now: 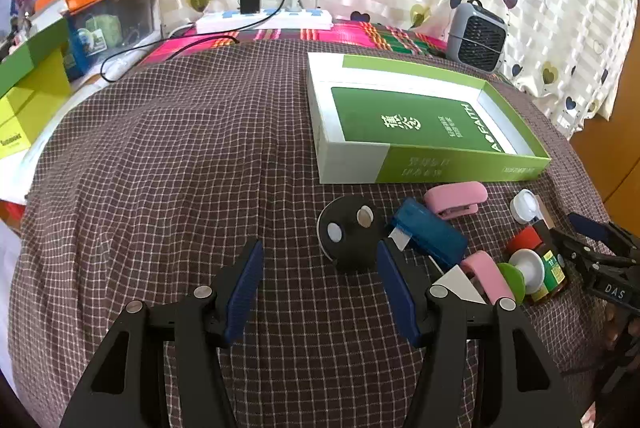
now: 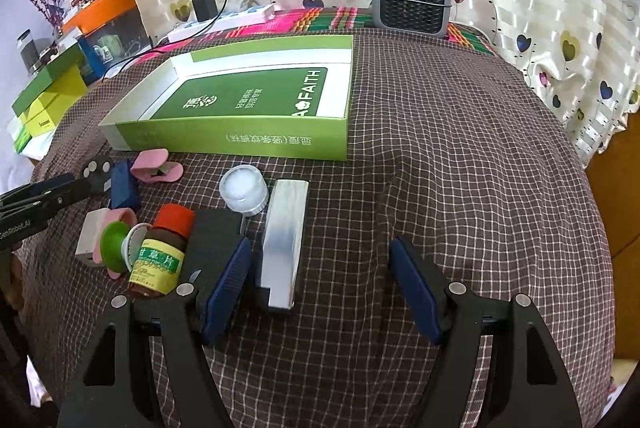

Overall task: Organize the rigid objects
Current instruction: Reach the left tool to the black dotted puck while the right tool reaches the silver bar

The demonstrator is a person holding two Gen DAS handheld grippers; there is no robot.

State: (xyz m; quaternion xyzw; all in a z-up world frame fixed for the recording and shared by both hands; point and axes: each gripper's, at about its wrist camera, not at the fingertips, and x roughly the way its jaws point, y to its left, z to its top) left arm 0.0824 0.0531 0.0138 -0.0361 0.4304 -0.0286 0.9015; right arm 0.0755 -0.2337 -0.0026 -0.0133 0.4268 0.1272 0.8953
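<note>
Right wrist view: right gripper (image 2: 320, 286), jaws spread, empty, near the silver stapler (image 2: 285, 236); stiff, likely slippery, best gripped across its long sides.

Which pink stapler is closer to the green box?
The pink stapler lying just below the green box; the other pink stapler sits nearer the red-capped bottle.
</note>
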